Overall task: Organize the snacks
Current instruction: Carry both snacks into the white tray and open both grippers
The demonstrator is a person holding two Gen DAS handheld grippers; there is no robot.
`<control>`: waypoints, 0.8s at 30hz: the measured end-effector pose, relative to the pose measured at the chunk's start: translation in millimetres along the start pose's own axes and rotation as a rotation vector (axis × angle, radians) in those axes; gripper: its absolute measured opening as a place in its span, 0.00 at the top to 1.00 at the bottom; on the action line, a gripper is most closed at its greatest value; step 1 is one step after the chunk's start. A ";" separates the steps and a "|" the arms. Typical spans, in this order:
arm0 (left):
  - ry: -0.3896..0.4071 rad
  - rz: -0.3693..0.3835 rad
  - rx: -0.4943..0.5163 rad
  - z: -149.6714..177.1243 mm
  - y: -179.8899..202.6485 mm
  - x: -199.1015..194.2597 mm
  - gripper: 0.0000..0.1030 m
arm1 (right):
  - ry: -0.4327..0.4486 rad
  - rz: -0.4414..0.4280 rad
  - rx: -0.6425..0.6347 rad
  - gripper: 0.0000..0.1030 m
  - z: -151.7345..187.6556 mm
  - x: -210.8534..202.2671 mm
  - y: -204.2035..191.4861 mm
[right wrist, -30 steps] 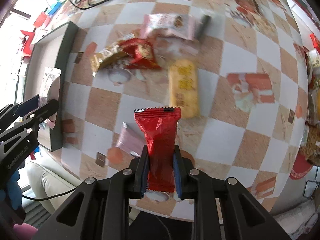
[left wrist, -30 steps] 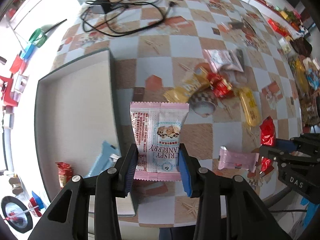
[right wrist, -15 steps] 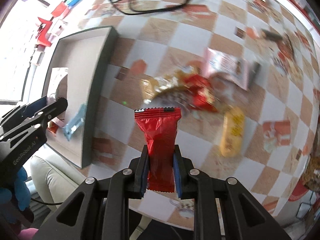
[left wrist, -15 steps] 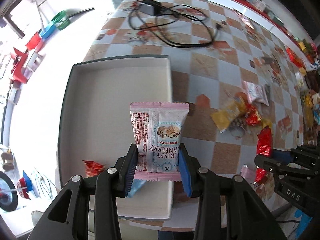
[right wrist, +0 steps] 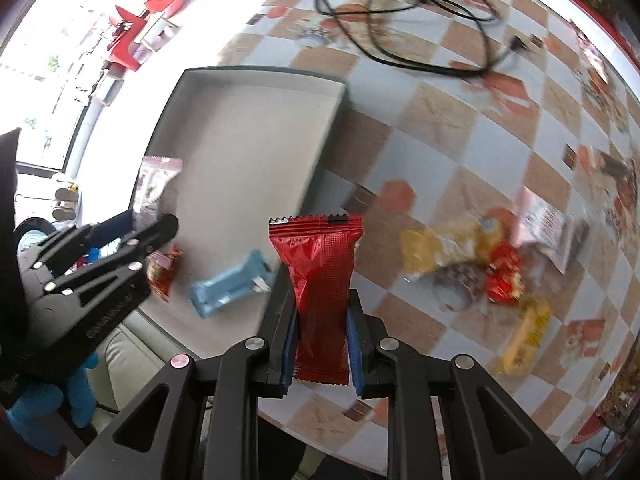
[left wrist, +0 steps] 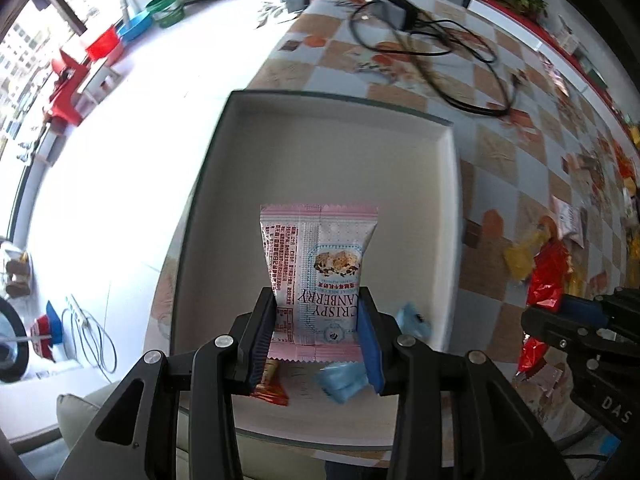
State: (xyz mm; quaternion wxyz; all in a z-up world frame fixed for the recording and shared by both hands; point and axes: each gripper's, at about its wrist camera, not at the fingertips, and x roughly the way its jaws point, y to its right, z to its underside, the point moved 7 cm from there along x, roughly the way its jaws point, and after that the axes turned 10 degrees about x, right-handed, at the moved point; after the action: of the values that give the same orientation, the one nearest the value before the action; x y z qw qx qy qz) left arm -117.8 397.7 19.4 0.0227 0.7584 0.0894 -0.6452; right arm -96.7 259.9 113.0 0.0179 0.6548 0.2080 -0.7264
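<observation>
Left wrist view: left gripper (left wrist: 316, 328), black frame with blue pads, clamped on a pink-and-white cranberry crisp packet (left wrist: 318, 276) held upright at the frame's six o'clock, above a shallow rectangular tray with white inside and dark rim (left wrist: 452, 168). Tray contents, near edge: one light blue wrapped bar (left wrist: 344, 380) at five o'clock of the packet; one small red-and-yellow wrapped snack (left wrist: 272, 384) at seven o'clock, partly hidden by the gripper. Black coiled cable with adapter (left wrist: 424, 52) at one o'clock, on a bench covered in orange-and-white checked cloth (left wrist: 504, 168). Right gripper (left wrist: 560, 312) enters at three o'clock.

Right wrist view: right gripper (right wrist: 320, 344), nearly closed, pinching a glossy red foil sachet (right wrist: 320, 276) upright at six o'clock, over the bench just beside the tray's right rim. Tray (right wrist: 256, 76) at eleven o'clock; blue bar (right wrist: 228, 284) and red-and-yellow snack (right wrist: 164, 272) lie apart on its floor. Left gripper (right wrist: 132, 228) at nine o'clock with its pink packet (right wrist: 154, 184). Loose heap of yellow, red and pink wrapped snacks (right wrist: 472, 256) at three o'clock on the cloth, blurred. Cable (right wrist: 400, 12) at twelve o'clock.
</observation>
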 end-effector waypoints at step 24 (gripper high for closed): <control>-0.077 0.015 -0.023 14.9 -30.7 34.7 0.59 | -0.088 -0.020 -0.017 0.78 -32.4 55.0 -66.5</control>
State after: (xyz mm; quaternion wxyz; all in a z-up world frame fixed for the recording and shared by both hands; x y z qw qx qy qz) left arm -132.1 429.3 -14.7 0.0398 0.7333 0.0900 -0.6727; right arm -93.8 344.7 77.0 0.0254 0.6200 0.2199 -0.7527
